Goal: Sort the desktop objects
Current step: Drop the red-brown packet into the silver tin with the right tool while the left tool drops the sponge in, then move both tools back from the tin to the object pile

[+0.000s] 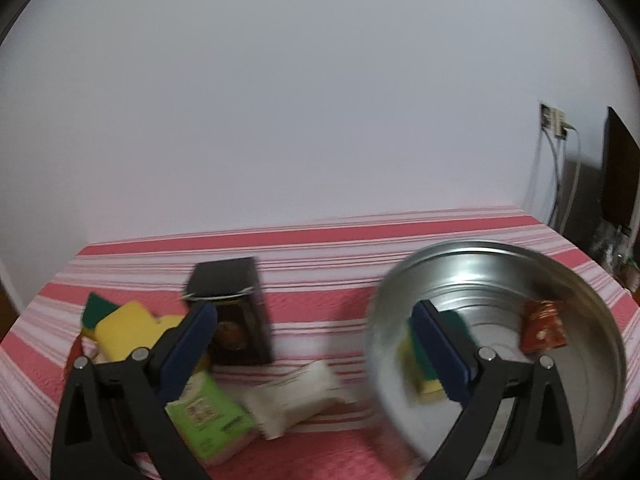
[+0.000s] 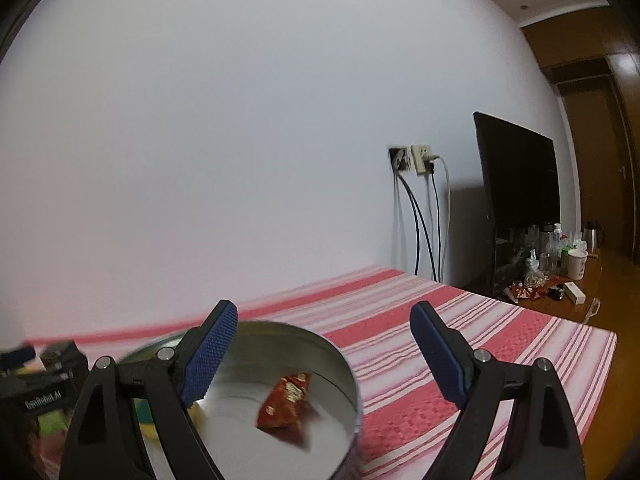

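Sponge (image 1: 424, 364) and red packet (image 1: 542, 330) lie in the tin (image 1: 592, 292), so we judge a drop just made. Both left gripper (image 1: 316, 354) and right gripper (image 2: 324, 350) have jaws wide, holding nothing. Next we reach for the counter clutter: black box (image 1: 236, 312), green pack (image 1: 208, 416), second sponge (image 1: 120, 328), between and left of the left jaws.
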Demonstrator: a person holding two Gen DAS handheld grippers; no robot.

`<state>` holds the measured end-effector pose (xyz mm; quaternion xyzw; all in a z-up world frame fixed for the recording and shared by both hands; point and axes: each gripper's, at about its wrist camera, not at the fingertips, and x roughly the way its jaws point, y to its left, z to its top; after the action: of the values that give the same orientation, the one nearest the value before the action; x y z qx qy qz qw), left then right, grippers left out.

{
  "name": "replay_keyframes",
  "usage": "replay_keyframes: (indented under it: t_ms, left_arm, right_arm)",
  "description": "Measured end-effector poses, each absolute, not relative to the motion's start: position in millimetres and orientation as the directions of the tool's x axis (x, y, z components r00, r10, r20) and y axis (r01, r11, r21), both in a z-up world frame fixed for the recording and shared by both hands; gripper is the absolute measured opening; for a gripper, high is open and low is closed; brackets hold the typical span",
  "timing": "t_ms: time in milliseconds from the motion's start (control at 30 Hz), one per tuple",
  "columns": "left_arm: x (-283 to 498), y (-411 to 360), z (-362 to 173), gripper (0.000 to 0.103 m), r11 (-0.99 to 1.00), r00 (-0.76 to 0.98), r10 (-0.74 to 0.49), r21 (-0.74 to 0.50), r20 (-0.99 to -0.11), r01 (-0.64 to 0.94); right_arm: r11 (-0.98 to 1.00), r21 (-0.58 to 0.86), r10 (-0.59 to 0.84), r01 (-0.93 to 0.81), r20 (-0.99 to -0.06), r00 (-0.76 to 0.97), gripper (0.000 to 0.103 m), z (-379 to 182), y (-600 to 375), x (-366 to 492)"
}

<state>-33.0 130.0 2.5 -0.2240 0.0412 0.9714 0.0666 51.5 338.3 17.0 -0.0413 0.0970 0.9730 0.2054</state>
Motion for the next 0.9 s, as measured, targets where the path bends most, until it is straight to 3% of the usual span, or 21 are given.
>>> replay_keyframes:
  t_ms: [133, 300, 600, 900]
  left_arm:
    - [-28.2, 108.4, -5.9, 0.1, -0.993, -0.905, 0.041, 0.084, -0.423, -0.084]
    - [-27.9, 88.8, -14.1, 0.1, -0.996, -0.909, -0.013, 0.09, -0.417, -0.027]
    - [-22.1, 61.4, -13.4, 0.099, -0.998, -0.917, -0.016, 0.057, -0.398, -0.007]
    - [-23.1, 3.8, -15.5, 0.1, -0.999, -0.901, -0.042, -0.003, -0.433, 0.048]
  right_arm:
    - [-0.907, 0.212, 0.357, -0.364, -0.074, -0.931, 0.09, 18.7, 323.0, 53.8]
    - [-0.923, 0.201, 0.316, -0.328, -0.092, -0.944, 0.09, 19.1, 296.6, 48.9]
    - [-0.953, 0.198, 0.215, -0.231, -0.098, -0.972, 0.09, 18.1, 257.0, 51.4]
    - [-0.979, 0.171, 0.086, -0.108, -0.134, -0.987, 0.09, 15.2, 207.1, 44.1]
